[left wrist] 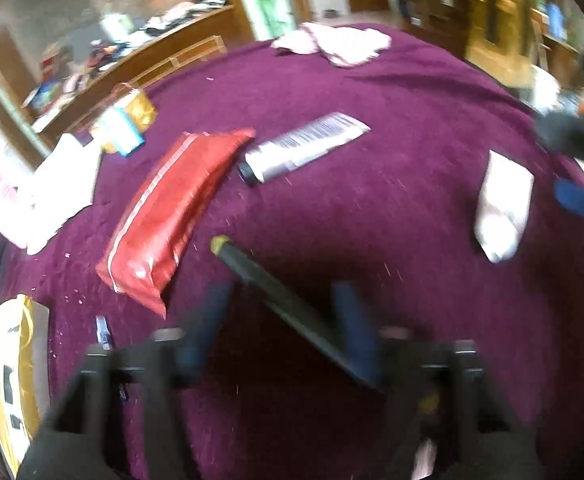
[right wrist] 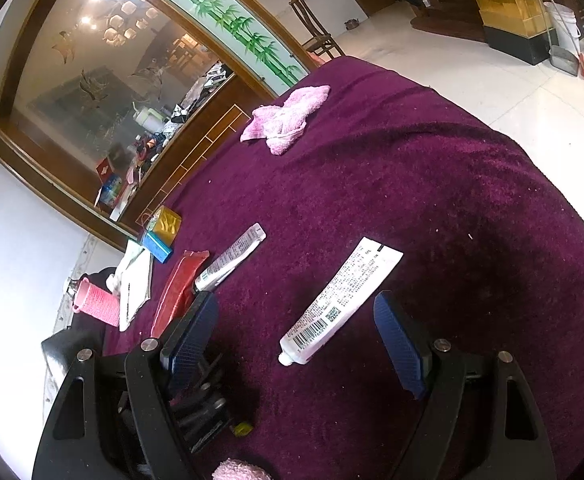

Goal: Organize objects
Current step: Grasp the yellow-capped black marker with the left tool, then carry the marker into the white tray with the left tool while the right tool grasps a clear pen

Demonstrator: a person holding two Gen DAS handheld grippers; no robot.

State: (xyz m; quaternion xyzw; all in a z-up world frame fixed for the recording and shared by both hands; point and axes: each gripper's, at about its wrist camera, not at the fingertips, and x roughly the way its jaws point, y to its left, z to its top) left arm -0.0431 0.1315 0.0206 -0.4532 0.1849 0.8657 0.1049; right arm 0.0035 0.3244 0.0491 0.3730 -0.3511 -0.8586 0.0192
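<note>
A black stick with a yellow tip (left wrist: 275, 292) lies slantwise between the blue fingers of my left gripper (left wrist: 283, 308). Motion blur hides whether the pads press on it. A red pouch (left wrist: 167, 216) and a silver tube (left wrist: 300, 148) lie just beyond on the purple cloth (left wrist: 372, 220). My right gripper (right wrist: 296, 300) is open and low over the cloth. A white tube (right wrist: 340, 300) lies flat between its fingers, touched by neither. The same white tube (left wrist: 500, 208) shows at the right of the left wrist view, beside a blue finger (left wrist: 580, 200) of the right gripper.
A pink towel (right wrist: 285, 120) lies at the far side of the table. At the left edge are a gold box (right wrist: 167, 226), a blue box (right wrist: 156, 246), white paper (right wrist: 135, 284) and a pink ribbed cup (right wrist: 97, 304). A yellow bag (left wrist: 15, 376) and a small pen (left wrist: 103, 334) lie near left.
</note>
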